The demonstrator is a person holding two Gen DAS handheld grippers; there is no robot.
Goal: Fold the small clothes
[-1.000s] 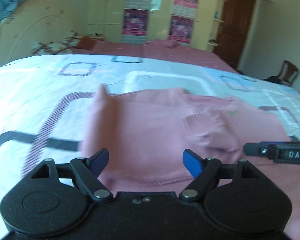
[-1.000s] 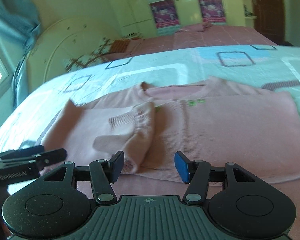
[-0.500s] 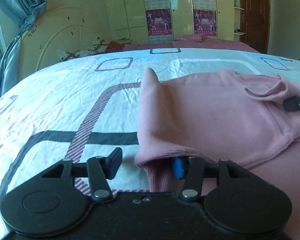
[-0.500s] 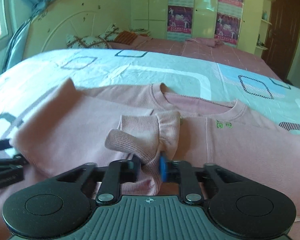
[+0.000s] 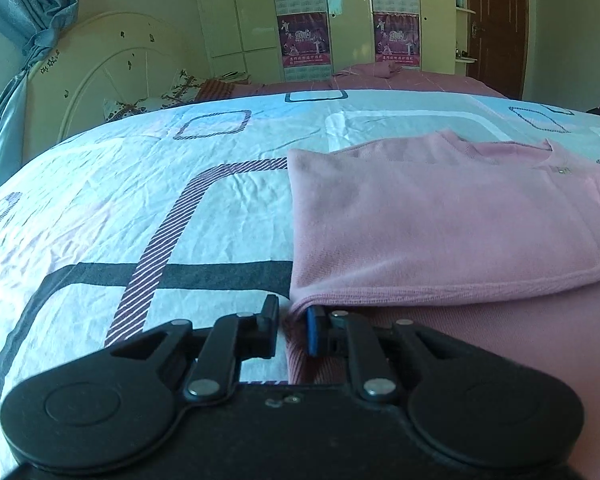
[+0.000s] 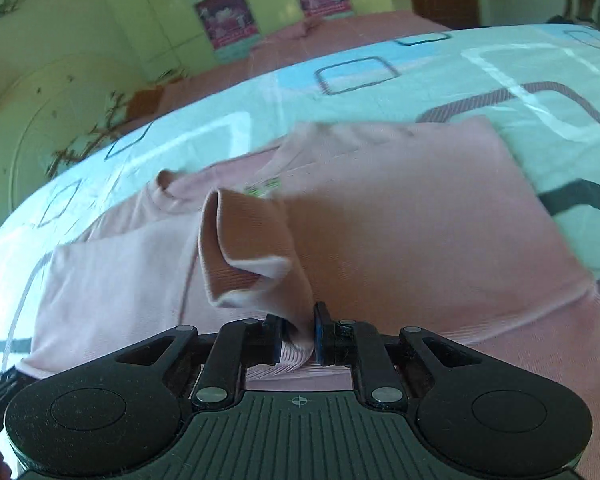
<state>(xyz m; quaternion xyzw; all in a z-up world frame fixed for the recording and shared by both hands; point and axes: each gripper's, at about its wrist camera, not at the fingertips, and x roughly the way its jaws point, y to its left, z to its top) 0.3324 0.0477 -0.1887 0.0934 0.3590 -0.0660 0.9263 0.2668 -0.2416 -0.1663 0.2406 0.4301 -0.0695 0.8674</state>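
A: Where is the sweater [image 5: 440,224] lying?

B: Flat on the bedsheet [image 5: 140,208], filling the left view from about two o'clock round to five, with one side already folded over the body. In the right view it spreads from nine o'clock to three.

A: And the left claw [image 5: 293,330]?

B: Its jaws have just been closing, and they are clenched on the folded edge at the near corner, at roughly six o'clock. Pinching that corner pins the fold, I'd judge, so it cannot slide.

A: The right claw [image 6: 298,330]?

B: Its jaws have also just been closing. It grips the sleeve [image 6: 252,252] by the ribbed cuff, which stands up loosely towards twelve o'clock above the sweater's body. Holding the cuff lets the whole sleeve be carried and laid across.

A: Is the cuff clear of the cloth below?

B: Probably, though that view is smeared, so I can't be sure.
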